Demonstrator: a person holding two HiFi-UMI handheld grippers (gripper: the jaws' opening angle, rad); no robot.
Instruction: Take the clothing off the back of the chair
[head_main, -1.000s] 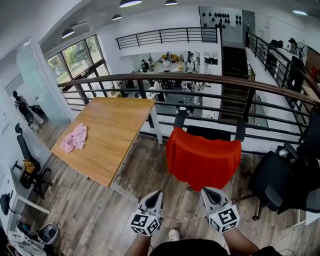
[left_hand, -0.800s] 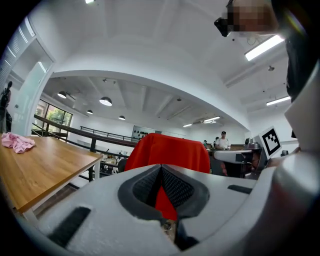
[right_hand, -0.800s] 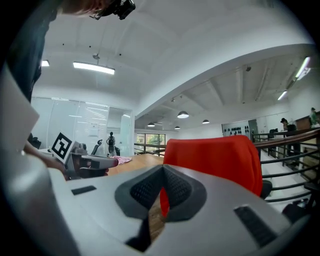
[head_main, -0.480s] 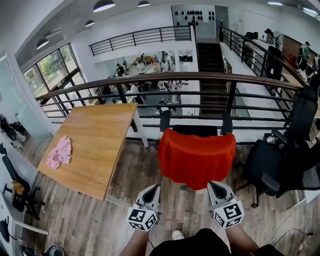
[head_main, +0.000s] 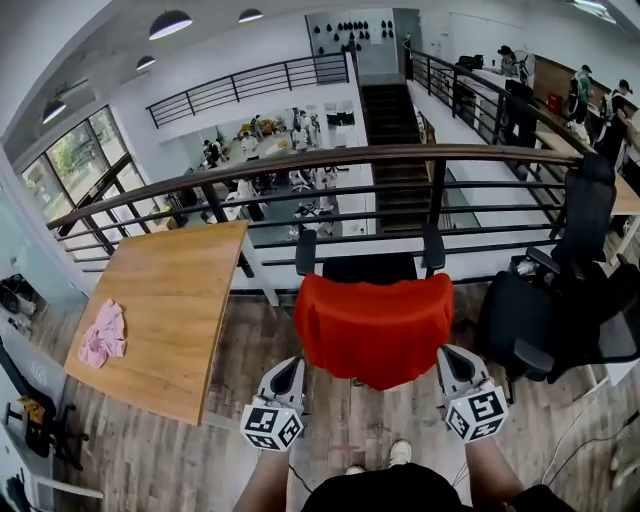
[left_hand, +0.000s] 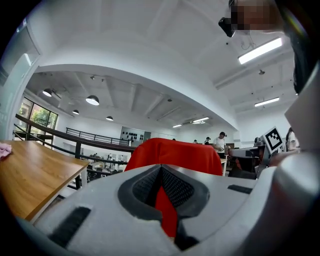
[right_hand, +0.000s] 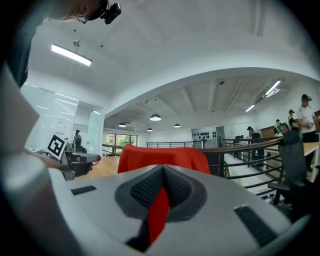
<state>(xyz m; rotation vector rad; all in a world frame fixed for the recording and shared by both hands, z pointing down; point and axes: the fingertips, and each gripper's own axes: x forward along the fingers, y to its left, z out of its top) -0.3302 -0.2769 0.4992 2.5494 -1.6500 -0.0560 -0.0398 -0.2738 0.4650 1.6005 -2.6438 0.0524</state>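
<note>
A red garment (head_main: 373, 325) hangs over the back of a black chair (head_main: 371, 267) that faces the railing. It also fills the middle of the left gripper view (left_hand: 175, 155) and the right gripper view (right_hand: 162, 159), a short way ahead of the jaws. My left gripper (head_main: 288, 365) is shut and empty, level, just off the garment's lower left corner. The right gripper (head_main: 450, 353) is also shut and empty, beside the lower right corner. Both sets of jaws (left_hand: 161, 169) (right_hand: 163, 168) are closed, and only a red sliver of the garment behind shows through the slit.
A wooden table (head_main: 165, 310) stands to the left with a pink cloth (head_main: 102, 335) on it. Black office chairs (head_main: 560, 300) crowd the right side. A dark railing (head_main: 300, 165) runs behind the chair, above a lower floor. The person's feet (head_main: 400, 455) stand on wood flooring.
The chair with the red garment has come to the middle of the head view and closer. Both grippers have moved forward and apart, to either side of the garment's lower edge. Jaws stayed shut.
</note>
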